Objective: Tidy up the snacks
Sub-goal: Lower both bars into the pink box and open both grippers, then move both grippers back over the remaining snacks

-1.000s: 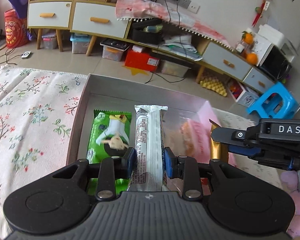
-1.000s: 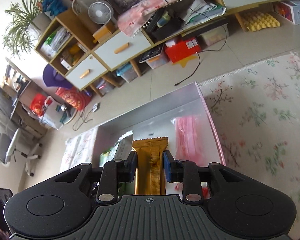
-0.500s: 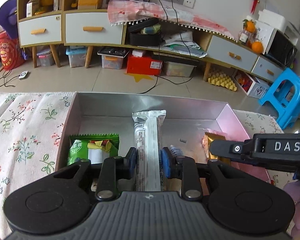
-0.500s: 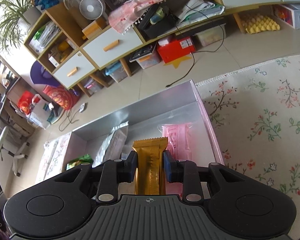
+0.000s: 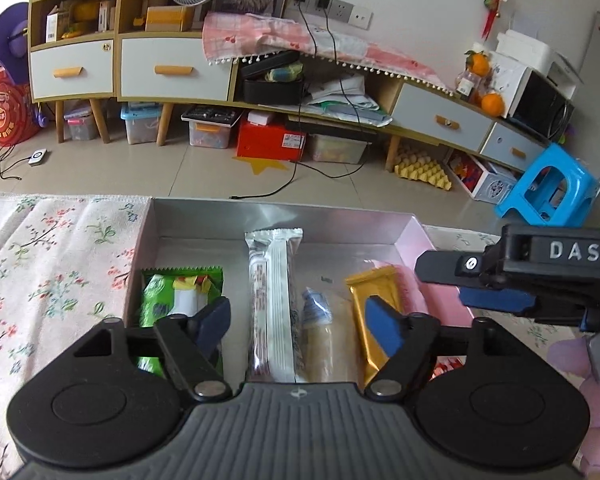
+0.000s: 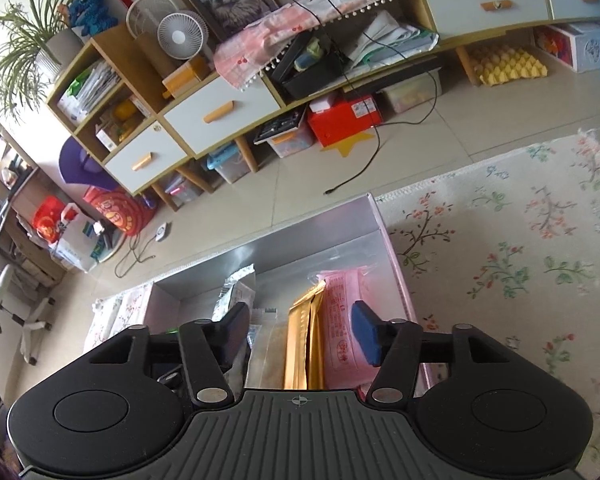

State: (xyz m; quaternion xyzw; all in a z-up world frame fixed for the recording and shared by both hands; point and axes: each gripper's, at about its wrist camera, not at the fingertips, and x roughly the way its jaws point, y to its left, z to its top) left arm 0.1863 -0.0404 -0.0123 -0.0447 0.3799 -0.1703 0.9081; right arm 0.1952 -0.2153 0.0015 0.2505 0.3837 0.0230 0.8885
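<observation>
A silver box [image 5: 280,216] sits on the flowered cloth and holds snacks side by side: a green packet [image 5: 168,292], a white bar [image 5: 274,300], a clear pouch [image 5: 320,332], a gold bar [image 5: 374,284] and a pink packet [image 5: 440,304]. My left gripper [image 5: 300,326] is open above the white bar, not touching it. My right gripper [image 6: 302,332] is open above the gold bar [image 6: 306,340], next to the pink packet [image 6: 342,312]. The right gripper's body [image 5: 540,272] shows at the right of the left wrist view.
The flowered cloth [image 5: 52,264] covers the table on both sides of the box [image 6: 520,260]. Beyond the table's far edge is a tiled floor with low cabinets [image 5: 172,68], storage bins and a blue stool [image 5: 548,188].
Both grippers have opened. The left one let go of the white bar and the right one let go of the gold bar; both bars now lie in the box.
</observation>
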